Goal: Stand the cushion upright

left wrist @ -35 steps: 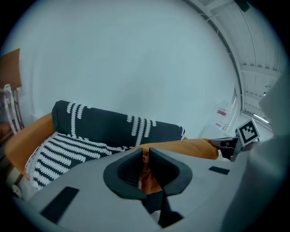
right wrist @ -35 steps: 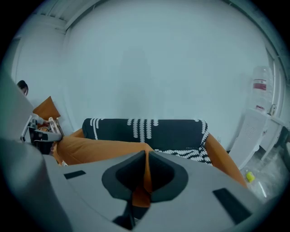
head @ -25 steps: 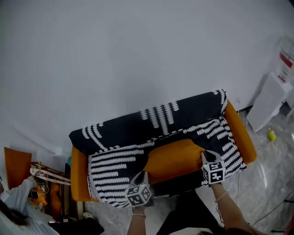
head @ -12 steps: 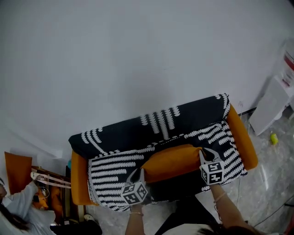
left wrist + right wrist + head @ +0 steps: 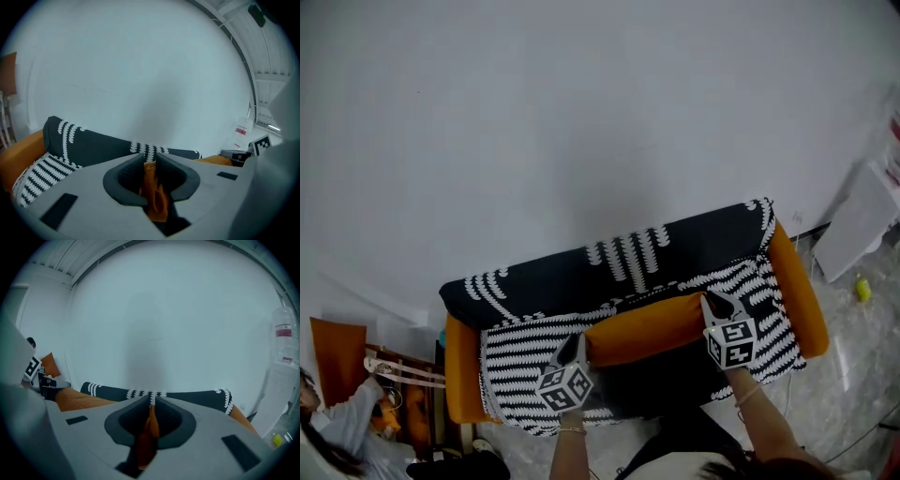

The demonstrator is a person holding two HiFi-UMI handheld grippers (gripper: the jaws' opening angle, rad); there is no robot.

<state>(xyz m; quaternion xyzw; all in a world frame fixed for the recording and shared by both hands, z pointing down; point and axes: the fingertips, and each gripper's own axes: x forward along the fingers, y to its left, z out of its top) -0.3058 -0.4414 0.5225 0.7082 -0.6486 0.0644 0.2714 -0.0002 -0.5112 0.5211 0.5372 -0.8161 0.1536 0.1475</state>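
One orange cushion [image 5: 642,328] spans the middle of the sofa [image 5: 797,281] seat, over the black-and-white patterned throw [image 5: 609,262]. The left gripper [image 5: 575,345] pinches a fold of the cushion's fabric at its left end. The right gripper [image 5: 712,304] pinches a fold at its right end. A white wall [image 5: 581,112] stands behind the sofa's back edge.

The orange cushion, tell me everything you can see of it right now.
The orange cushion is a plain, soft fabric pad, oblong and unpatterned. It stretches across the seat of the sofa, over the black-and-white throw, and appears tipped up toward the backrest. The left gripper pinches its left corner and the right gripper its right corner. Bunched orange fabric shows between both pairs of jaws.
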